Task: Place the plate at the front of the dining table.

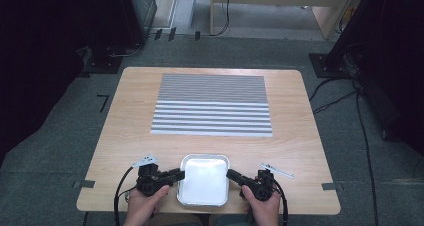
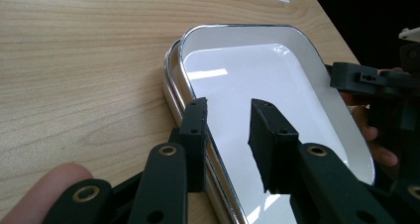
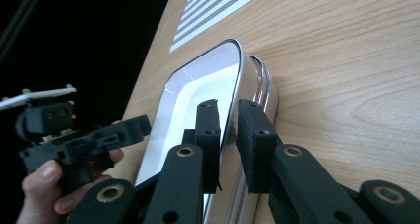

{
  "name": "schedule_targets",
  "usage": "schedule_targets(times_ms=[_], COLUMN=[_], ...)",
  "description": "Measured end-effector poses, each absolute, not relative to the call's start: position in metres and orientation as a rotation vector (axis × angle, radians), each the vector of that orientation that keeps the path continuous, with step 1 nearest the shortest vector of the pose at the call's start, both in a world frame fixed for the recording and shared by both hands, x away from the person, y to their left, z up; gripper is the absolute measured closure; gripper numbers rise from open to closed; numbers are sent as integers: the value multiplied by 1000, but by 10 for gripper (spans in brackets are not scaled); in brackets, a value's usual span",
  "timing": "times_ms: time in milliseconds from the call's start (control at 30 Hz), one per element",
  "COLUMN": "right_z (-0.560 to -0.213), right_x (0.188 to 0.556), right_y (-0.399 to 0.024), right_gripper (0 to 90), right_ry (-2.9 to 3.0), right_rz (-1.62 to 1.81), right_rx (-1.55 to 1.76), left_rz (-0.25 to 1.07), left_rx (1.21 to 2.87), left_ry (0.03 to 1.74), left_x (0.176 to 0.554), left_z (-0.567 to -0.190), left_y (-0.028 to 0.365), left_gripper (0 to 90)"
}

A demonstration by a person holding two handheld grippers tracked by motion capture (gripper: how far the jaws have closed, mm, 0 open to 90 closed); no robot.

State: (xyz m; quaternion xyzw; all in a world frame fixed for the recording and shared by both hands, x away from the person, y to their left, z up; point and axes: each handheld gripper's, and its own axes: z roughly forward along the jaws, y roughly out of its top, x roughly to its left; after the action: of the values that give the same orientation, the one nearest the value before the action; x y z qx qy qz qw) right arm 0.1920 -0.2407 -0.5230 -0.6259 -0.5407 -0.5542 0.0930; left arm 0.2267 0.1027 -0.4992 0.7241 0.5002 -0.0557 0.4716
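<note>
The left gripper (image 1: 176, 176) has its jaws around the left rim of the tray (image 1: 203, 198), not pressing it. The right gripper (image 1: 234, 176) has its jaws squeezing the right rim. The tray sits at 6 o'clock on the bench (image 1: 125, 136). A striped mat (image 1: 212, 105) lies at 12 o'clock from it.

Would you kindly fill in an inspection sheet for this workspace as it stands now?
Surface: light wooden table with a grey striped mat on its far half.
Job's things: shiny rectangular metal tray, white inside, at the near edge.
Clutter: nothing seen.
Grippers: left gripper straddles the tray's left rim, jaws apart; right gripper straddles its right rim, whether pressing I cannot tell.
Cables: black cable trails from the left gripper.
Surroundings: grey carpet, dark stands, floor cables.
</note>
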Motion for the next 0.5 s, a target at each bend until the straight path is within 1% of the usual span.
schedule_targets(times_ms=[267, 500], right_z=[-519, -516], right_x=[189, 183], right_y=[-234, -220], right_gripper=[833, 854], right_ry=[-1717, -1840], right_rz=[-1637, -1624], right_rx=[-1904, -2010], left_rz=[-109, -35], left_rx=[1787, 1822], left_ry=[1216, 1209], left_x=[225, 222], left_z=[-498, -496], left_y=[100, 96], left_gripper=[678, 678])
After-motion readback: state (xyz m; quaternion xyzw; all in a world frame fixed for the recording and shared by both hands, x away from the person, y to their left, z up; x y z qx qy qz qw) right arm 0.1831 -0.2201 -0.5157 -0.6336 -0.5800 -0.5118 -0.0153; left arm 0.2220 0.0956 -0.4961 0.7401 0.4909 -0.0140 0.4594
